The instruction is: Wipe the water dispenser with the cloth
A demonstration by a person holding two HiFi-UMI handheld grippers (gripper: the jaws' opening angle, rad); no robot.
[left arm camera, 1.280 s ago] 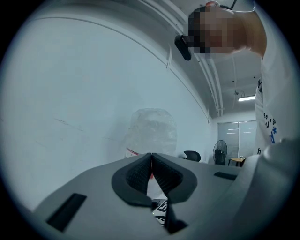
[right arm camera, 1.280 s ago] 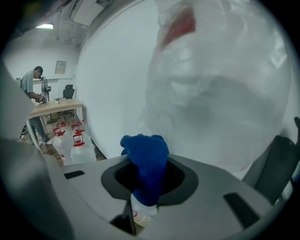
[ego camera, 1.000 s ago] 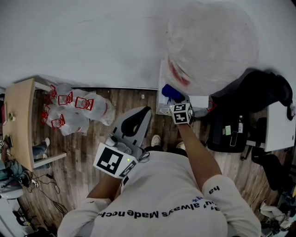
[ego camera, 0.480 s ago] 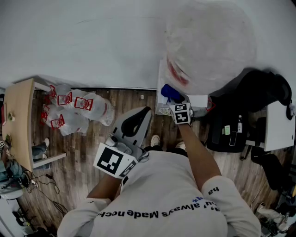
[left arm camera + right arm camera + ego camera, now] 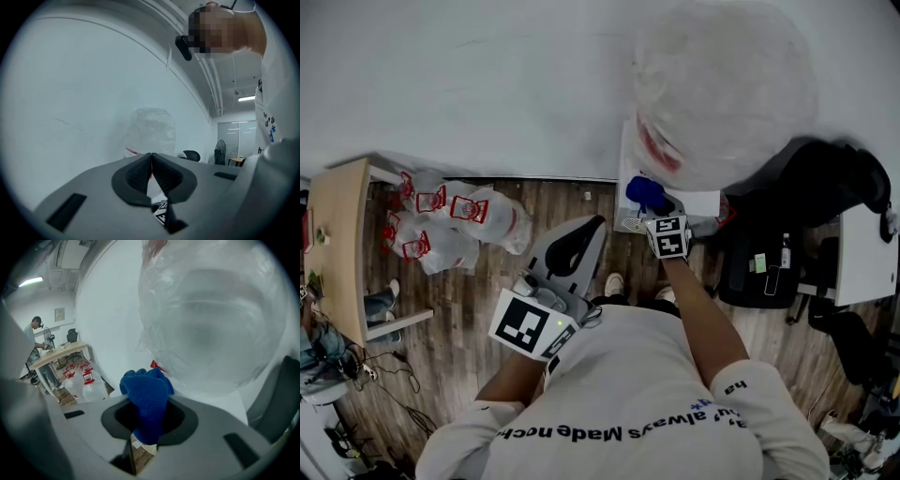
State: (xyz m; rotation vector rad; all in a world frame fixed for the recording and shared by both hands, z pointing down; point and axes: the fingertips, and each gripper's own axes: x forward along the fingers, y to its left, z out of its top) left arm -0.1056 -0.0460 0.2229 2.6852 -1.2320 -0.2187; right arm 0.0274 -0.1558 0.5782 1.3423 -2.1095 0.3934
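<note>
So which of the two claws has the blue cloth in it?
The right claw: it is shut on the blue cloth, up at the water dispenser. The left claw is shut on nothing, held back from it.

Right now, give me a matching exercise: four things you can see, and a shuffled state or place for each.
1 blue cloth
2 left gripper
3 big bottle
4 red-handled jugs

a on the floor by the wall
b shut, empty
c wrapped in clear plastic
d clamped in the right gripper

Pairs: 1-d, 2-b, 3-c, 4-a
</note>
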